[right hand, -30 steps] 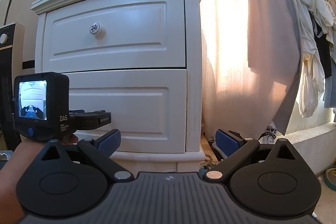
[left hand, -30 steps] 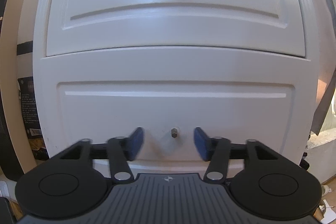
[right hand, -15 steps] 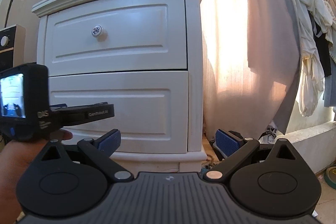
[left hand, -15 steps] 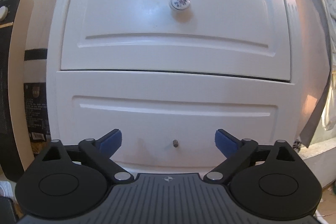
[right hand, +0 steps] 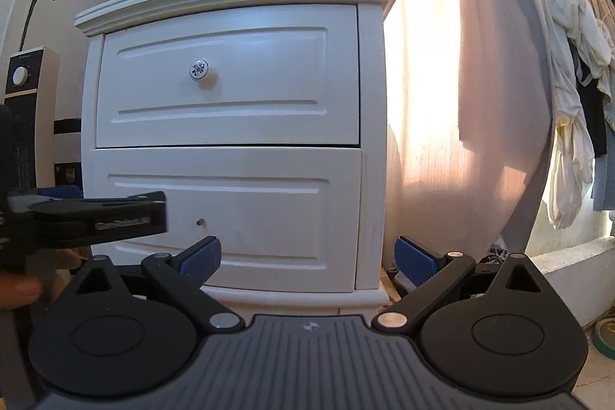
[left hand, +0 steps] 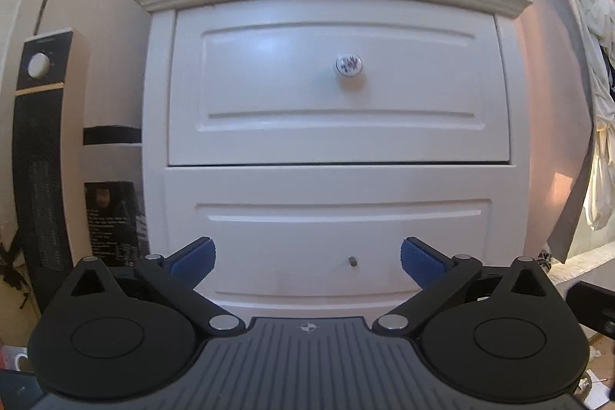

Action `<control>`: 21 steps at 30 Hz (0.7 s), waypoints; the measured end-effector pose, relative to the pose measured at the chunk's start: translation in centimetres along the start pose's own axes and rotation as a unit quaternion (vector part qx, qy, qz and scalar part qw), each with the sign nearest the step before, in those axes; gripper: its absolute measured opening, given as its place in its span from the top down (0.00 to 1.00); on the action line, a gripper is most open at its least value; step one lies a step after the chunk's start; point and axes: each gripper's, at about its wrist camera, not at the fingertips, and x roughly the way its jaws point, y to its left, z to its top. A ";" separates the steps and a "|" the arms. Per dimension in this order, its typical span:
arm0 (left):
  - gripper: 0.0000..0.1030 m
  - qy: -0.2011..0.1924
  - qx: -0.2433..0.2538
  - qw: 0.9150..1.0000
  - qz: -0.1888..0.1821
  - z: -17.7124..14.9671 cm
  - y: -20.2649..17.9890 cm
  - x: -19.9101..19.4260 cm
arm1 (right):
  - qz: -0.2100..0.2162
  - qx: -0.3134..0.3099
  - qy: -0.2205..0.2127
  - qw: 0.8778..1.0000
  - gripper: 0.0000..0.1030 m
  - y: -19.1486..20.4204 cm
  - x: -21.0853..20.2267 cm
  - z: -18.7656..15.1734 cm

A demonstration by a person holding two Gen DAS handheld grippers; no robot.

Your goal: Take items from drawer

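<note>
My left gripper has backed off the nightstand, jaws opening, nothing between. Right gripper spread, empty. I count 2 drawers, 1 knob.

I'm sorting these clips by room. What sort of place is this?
Most likely a bedroom: a white two-drawer nightstand stands against a curtain, clothes hang to the right, and a tower heater stands on the left.

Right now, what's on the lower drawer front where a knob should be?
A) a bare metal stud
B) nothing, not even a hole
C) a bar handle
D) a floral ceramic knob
A: the lower drawer shows only a small bare stud; the floral knob sits on the upper drawer.
</note>
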 end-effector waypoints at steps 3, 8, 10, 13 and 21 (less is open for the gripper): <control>0.00 0.007 0.004 1.000 -0.001 0.1 0.3 -1.1 | 0.000 0.003 -0.002 1.000 0.00 0.2 -0.1 0.2; 0.00 0.029 -0.014 0.999 0.013 -0.1 1.2 -3.0 | 0.000 0.001 -0.010 1.000 0.00 0.6 -0.4 0.5; 0.00 0.028 -0.017 0.999 0.012 -0.3 1.5 -3.9 | 0.003 0.001 -0.010 1.000 0.00 0.8 -0.4 0.6; 0.00 0.018 -0.011 1.000 0.018 -0.4 1.7 -5.3 | 0.009 0.002 -0.008 1.000 0.00 1.1 -0.5 0.7; 0.00 0.014 -0.013 1.000 0.019 -0.8 2.6 -7.5 | 0.020 -0.006 -0.016 1.000 0.00 2.0 -1.4 1.0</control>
